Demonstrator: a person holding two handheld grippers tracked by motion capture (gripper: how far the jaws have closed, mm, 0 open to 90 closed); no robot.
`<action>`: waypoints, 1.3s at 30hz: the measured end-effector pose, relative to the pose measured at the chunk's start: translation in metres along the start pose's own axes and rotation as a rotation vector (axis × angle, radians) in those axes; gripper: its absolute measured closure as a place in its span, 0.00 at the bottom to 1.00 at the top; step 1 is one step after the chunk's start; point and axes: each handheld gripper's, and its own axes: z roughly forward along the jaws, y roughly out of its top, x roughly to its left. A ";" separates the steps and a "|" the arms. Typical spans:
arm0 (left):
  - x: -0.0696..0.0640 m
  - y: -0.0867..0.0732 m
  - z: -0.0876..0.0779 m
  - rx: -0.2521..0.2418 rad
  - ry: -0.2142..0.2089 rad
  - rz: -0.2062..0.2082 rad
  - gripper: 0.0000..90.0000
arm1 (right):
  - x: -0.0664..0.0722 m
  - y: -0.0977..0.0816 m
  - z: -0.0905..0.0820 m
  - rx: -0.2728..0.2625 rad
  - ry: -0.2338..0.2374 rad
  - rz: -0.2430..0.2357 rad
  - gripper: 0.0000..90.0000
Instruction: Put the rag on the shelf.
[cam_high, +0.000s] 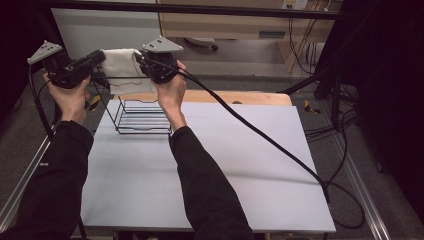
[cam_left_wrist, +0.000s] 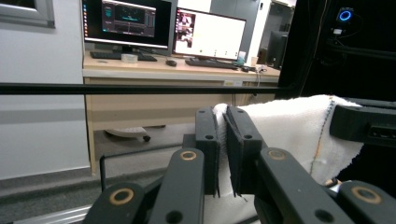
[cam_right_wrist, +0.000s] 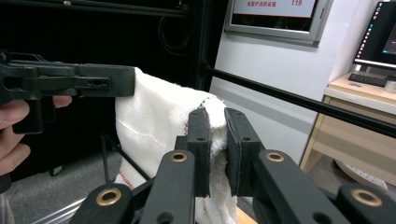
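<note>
- While it hangs above the wire rack (cam_high: 142, 117), the white towel (cam_high: 120, 62) stretches between both grippers.
- Left gripper (cam_left_wrist: 223, 140) jaws clamp one towel edge.
- Right gripper (cam_right_wrist: 217, 140) jaws clamp the other.

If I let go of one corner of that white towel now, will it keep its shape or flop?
The white towel will probably flop: it sags between the left claw and the right claw. It looks light, since thin pinches carry it. Its loose lower edge may snag on the wire rack underneath.
</note>
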 end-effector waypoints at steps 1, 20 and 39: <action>0.000 -0.002 -0.001 0.002 -0.001 0.001 0.92 | 0.000 0.000 -0.001 0.002 0.004 0.001 0.90; -0.006 -0.012 -0.019 0.020 -0.027 0.013 0.92 | 0.010 -0.011 -0.012 0.034 0.044 -0.008 0.90; -0.011 -0.024 -0.037 0.099 -0.054 0.008 0.88 | 0.023 -0.020 -0.023 0.103 0.071 -0.073 0.89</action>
